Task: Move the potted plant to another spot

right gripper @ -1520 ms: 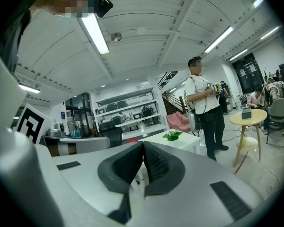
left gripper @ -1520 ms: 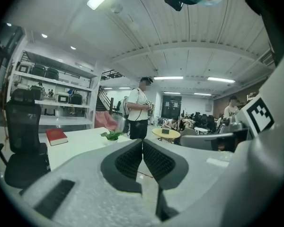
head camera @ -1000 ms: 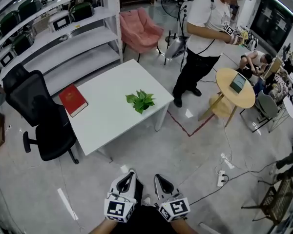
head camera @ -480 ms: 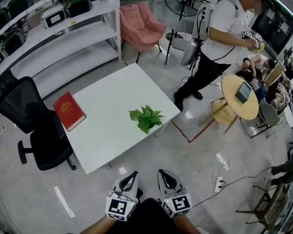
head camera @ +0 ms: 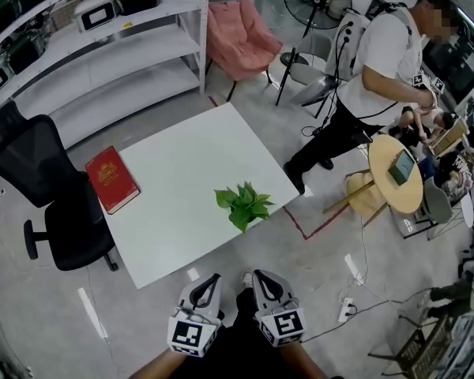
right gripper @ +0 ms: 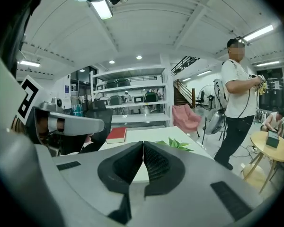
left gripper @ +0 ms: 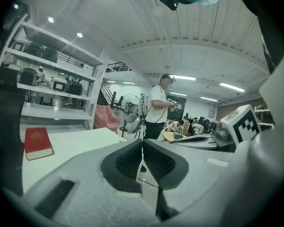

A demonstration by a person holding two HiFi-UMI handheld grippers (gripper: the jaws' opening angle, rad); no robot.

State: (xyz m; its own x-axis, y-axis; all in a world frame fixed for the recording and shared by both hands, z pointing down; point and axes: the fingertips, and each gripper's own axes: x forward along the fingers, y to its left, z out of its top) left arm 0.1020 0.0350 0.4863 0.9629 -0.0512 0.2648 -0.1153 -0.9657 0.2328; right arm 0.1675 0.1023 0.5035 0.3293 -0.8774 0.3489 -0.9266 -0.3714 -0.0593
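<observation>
A small green potted plant (head camera: pixel 244 204) stands near the right front corner of a white table (head camera: pixel 182 172); its leaves (right gripper: pixel 176 144) peek over my right jaws in the right gripper view. Both grippers are held low, close to my body, well short of the table. My left gripper (head camera: pixel 208 285) has its jaws pressed together with nothing in them. My right gripper (head camera: pixel 261 283) is likewise shut and empty.
A red book (head camera: pixel 111 178) lies at the table's left edge, beside a black office chair (head camera: pixel 43 192). A standing person (head camera: pixel 371 77) is to the right, near a round wooden table (head camera: pixel 402 172). White shelving (head camera: pixel 87 46) and a pink armchair (head camera: pixel 241 34) stand behind. Cables and a power strip (head camera: pixel 344 310) lie on the floor.
My view has moved closer to the table, which now sits lower and nearer in the head view. The standing person has shifted right. Both grippers stay shut and close together.
</observation>
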